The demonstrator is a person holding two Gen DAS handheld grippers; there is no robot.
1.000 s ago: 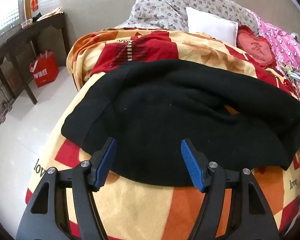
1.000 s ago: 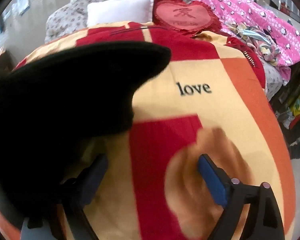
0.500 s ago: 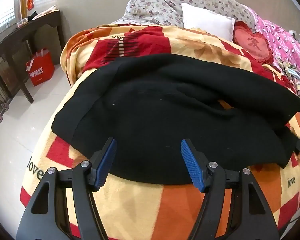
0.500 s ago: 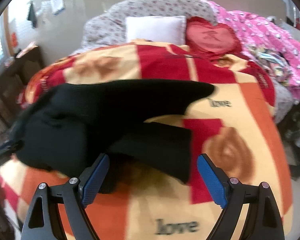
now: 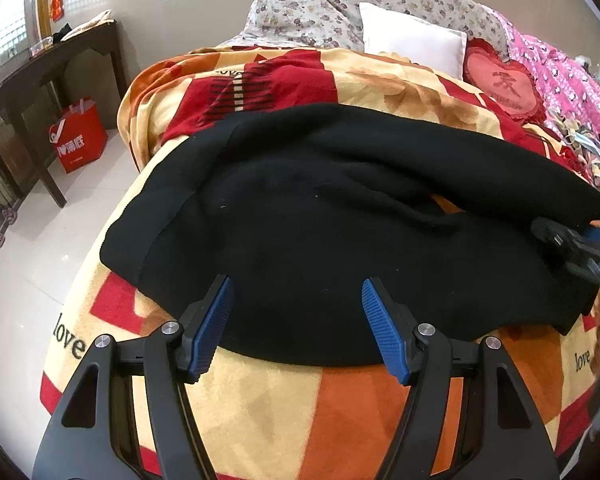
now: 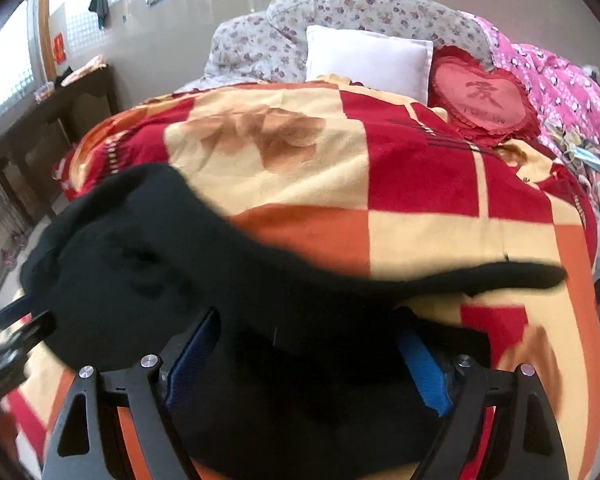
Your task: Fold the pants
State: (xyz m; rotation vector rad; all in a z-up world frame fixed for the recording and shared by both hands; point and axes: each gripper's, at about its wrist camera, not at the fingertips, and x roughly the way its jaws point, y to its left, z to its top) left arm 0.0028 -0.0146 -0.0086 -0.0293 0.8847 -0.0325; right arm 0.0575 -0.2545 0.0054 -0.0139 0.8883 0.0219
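At the left edge of the left wrist view a dark wooden desk [image 5: 48,76] stands against the wall, with a glossy red shopping bag [image 5: 78,138] on the pale tiled floor under it. Across the middle, the black pants [image 5: 340,216], thick, matte and fleecy, lie doubled in a broad hump on the plush red, orange and cream blanket [image 5: 268,404] that covers the bed. The left tool [image 5: 296,324] hangs just over their near hem, its ribbed blue pads wide apart and empty. Upper right sit a floral quilt [image 5: 340,4], a white pillow [image 5: 412,46], a frilled red heart cushion [image 5: 504,84] and pink bedding [image 5: 568,92]. At the right edge the right tool [image 6: 310,354] stands spread, black cloth bunched between its pads; whether they press it I cannot tell.
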